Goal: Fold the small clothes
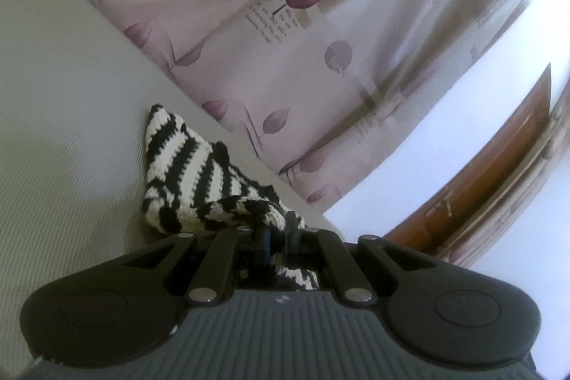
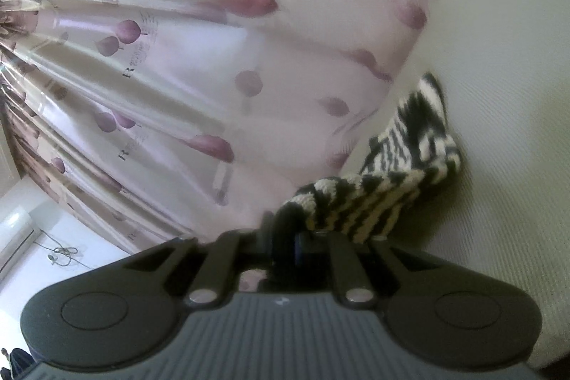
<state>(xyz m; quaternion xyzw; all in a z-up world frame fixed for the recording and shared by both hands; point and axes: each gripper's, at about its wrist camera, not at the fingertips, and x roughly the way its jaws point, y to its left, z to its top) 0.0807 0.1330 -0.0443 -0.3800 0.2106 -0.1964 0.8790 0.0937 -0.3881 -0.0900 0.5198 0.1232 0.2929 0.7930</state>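
both tools clenched on striped knit, above pale ribbed surface, floral curtain behind

Each camera sat just behind its own gripper and looked forward along the closed fingers, close over a pale ribbed surface. The left view faced roughly level toward a flowered curtain on the far side, with a wooden door at right. The right view tilted the other way, toward the same curtain. Both views shared the striped knit garment, the curtain and the pale surface.
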